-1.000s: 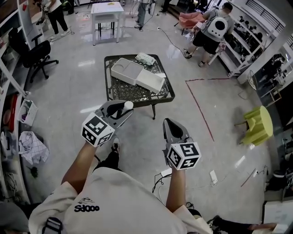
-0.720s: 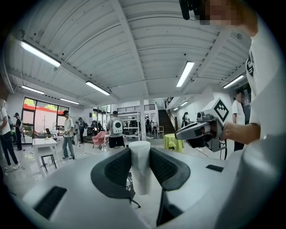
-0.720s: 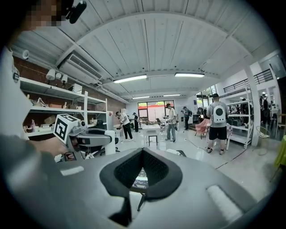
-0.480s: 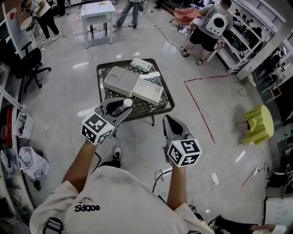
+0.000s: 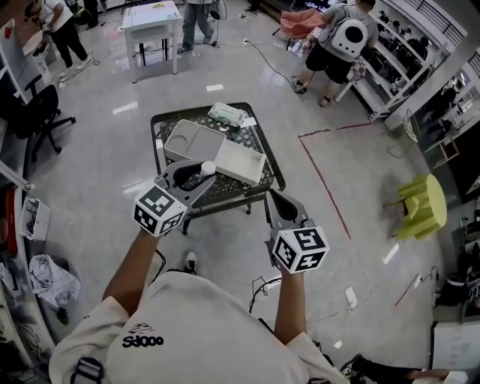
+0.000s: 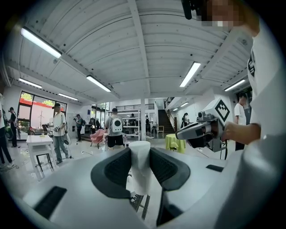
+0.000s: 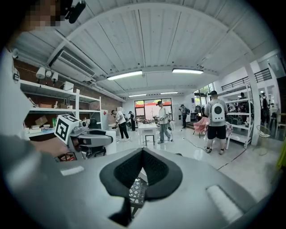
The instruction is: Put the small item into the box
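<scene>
A small white roll-shaped item (image 5: 207, 168) sits between the pads of my left gripper (image 5: 202, 172), which is shut on it; in the left gripper view the item (image 6: 140, 165) stands upright between the dark pads. The white box (image 5: 193, 140) lies open on the black mesh table (image 5: 264, 142), its lid (image 5: 241, 164) beside it. My left gripper hovers over the table's near edge, close to the box. My right gripper (image 5: 272, 198) hangs at the table's near right corner, jaws shut and empty (image 7: 142, 154).
A pack of wipes (image 5: 227, 114) lies at the table's far edge. A white table (image 5: 152, 16), an office chair (image 5: 34, 105) and people stand farther back. A yellow stool (image 5: 421, 206) is at the right, red tape (image 5: 322, 180) on the floor.
The table with the box has come closer and now lies right under the grippers. Both grippers keep their pose, the left still holding the white item.
</scene>
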`<act>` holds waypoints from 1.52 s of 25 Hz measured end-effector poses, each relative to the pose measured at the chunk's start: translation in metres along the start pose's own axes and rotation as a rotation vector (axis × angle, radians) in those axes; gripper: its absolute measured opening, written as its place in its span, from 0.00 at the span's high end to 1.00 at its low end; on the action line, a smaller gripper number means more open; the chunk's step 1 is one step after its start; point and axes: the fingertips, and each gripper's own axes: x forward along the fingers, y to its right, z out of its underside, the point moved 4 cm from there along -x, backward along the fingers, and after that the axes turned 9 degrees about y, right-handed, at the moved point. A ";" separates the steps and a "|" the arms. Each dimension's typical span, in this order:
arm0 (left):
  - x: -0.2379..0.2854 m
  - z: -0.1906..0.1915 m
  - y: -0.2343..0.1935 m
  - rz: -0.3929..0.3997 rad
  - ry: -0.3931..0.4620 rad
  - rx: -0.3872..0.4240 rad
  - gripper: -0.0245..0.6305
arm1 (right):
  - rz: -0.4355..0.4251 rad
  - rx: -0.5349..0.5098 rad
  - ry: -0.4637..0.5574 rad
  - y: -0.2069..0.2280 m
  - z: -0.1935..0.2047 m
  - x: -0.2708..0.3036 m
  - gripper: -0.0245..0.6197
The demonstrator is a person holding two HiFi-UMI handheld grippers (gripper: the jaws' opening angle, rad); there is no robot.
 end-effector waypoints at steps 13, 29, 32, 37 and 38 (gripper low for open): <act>0.048 0.011 -0.072 0.024 -0.029 -0.040 0.77 | 0.029 0.033 -0.029 0.037 0.003 0.078 0.95; 0.112 0.043 -0.116 -0.012 -0.110 -0.091 0.77 | -0.012 0.079 -0.057 0.104 0.022 0.148 0.95; 0.132 0.042 -0.127 -0.038 -0.115 -0.092 0.77 | -0.057 0.067 -0.075 0.123 0.021 0.170 0.95; 0.169 0.046 -0.144 -0.085 -0.131 -0.103 0.77 | -0.104 0.051 -0.106 0.157 0.021 0.199 0.95; 0.176 0.048 -0.145 -0.091 -0.139 -0.105 0.77 | -0.111 0.051 -0.113 0.164 0.022 0.204 0.95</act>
